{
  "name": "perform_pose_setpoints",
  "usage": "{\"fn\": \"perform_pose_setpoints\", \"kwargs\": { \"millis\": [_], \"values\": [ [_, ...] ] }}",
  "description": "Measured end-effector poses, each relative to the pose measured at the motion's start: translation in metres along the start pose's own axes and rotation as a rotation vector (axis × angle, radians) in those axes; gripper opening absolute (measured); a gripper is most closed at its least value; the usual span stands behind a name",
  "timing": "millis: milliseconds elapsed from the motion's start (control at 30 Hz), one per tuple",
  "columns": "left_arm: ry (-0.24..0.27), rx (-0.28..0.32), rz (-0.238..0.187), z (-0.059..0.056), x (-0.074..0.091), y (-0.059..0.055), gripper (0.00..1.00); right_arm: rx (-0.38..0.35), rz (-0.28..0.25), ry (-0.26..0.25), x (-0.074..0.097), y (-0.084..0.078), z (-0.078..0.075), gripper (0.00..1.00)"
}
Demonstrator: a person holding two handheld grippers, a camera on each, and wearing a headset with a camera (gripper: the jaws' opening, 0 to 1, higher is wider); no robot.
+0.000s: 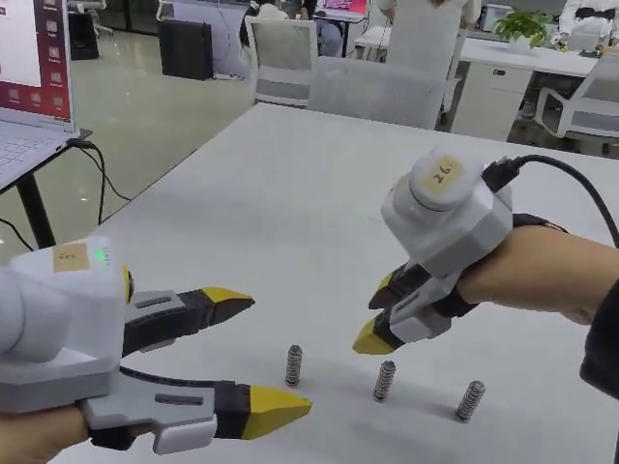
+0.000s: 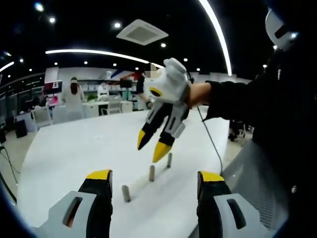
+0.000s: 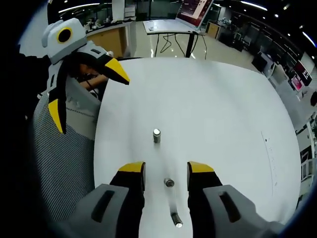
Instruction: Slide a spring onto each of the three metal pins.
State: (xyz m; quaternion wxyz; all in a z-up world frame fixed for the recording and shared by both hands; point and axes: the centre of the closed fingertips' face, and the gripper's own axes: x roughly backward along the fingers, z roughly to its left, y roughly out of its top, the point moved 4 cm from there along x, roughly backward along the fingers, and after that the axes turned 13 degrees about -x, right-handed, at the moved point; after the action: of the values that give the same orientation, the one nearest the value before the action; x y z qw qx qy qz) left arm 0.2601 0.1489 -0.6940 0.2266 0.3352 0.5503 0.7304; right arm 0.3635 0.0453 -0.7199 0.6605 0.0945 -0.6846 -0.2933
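Observation:
Three short coiled springs stand upright in a row on the white table [image 1: 290, 193]: left spring [image 1: 294, 365], middle spring [image 1: 385, 380], right spring [image 1: 471, 399]. They look like small grey posts [image 2: 152, 172] in the left gripper view. My left gripper [image 1: 256, 350] [image 2: 154, 176] is open and empty, just left of the row. My right gripper [image 1: 375, 314] [image 3: 166, 167] is open above the middle spring, tips pointing down. The middle post [image 3: 169, 183] shows between its jaws, below them and untouched. The right gripper [image 2: 152, 145] hangs over the row in the left gripper view.
A laptop [image 1: 29, 77] sits on a side desk at far left, with cables hanging below. Chairs [image 1: 377, 87] stand at the table's far edge. A black cable [image 1: 571, 184] runs from the right gripper. The person's mesh chair [image 3: 64, 163] is beside the table.

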Motion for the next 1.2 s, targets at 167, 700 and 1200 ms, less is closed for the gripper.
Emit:
{"fn": "perform_pose_setpoints", "kwargs": {
  "millis": [167,700,1200],
  "values": [
    [-0.005,0.003,0.0,0.0,0.0,0.0,0.65,-0.025,-0.009,-0.015,0.006,-0.007,-0.004,0.32],
    [-0.024,0.004,0.007,-0.003,-0.002,-0.001,0.66,-0.094,-0.03,-0.053,0.023,-0.031,-0.015,0.33],
    [-0.032,0.009,0.014,-0.004,-0.003,-0.003,0.66,-0.161,-0.087,-0.09,0.043,-0.047,-0.025,0.33]
  ]
}}
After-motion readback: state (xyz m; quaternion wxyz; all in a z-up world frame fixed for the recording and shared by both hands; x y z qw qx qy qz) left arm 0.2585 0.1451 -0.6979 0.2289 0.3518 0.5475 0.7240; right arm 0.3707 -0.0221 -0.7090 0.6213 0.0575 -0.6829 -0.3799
